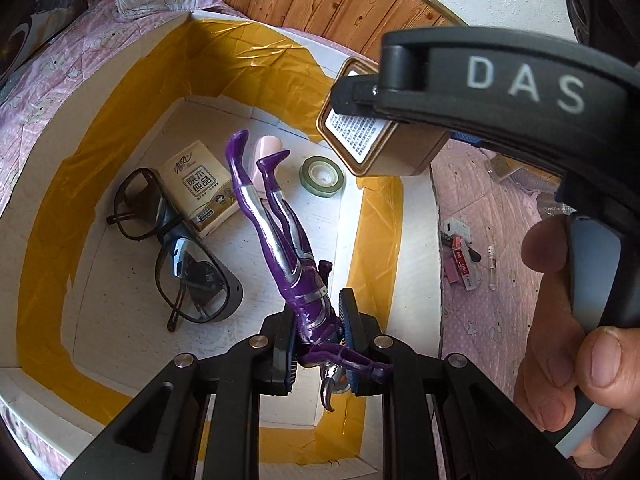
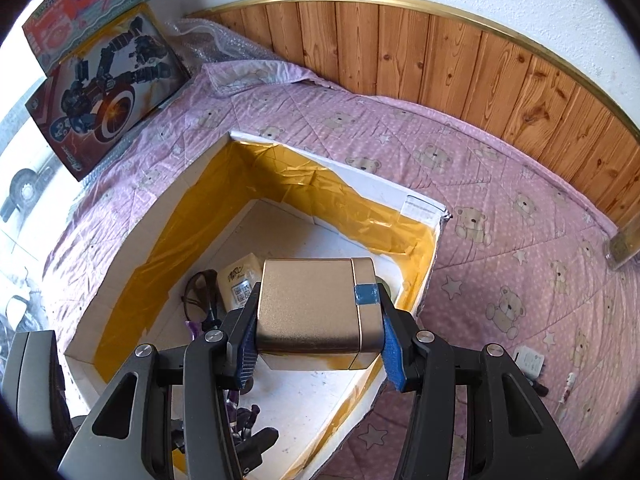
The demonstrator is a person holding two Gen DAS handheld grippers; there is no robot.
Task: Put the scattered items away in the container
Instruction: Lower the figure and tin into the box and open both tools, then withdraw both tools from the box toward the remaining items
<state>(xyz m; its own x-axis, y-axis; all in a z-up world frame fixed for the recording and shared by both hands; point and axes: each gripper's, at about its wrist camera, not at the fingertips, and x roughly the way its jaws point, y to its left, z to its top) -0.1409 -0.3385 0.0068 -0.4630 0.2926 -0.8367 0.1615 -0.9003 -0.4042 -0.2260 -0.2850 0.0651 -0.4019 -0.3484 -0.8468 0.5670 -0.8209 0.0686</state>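
Now the left tool (image 1: 318,344) clamps a purple figure (image 1: 280,232) above the box (image 1: 48,184); ahead, the right tool (image 2: 316,328) grips a gold tin (image 2: 312,312).

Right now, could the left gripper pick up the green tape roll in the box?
Probably not yet. The left gripper is shut on the purple figure, so it has no free grip. The tape roll itself lies uncovered on the box floor.

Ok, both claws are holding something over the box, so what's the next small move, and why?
Probably lower the left claw a little and open it. It grips the purple figure by the torso, legs pointing down into the white box, above bare floor between the glasses and the tape roll. The right claw with its gold tin can follow.
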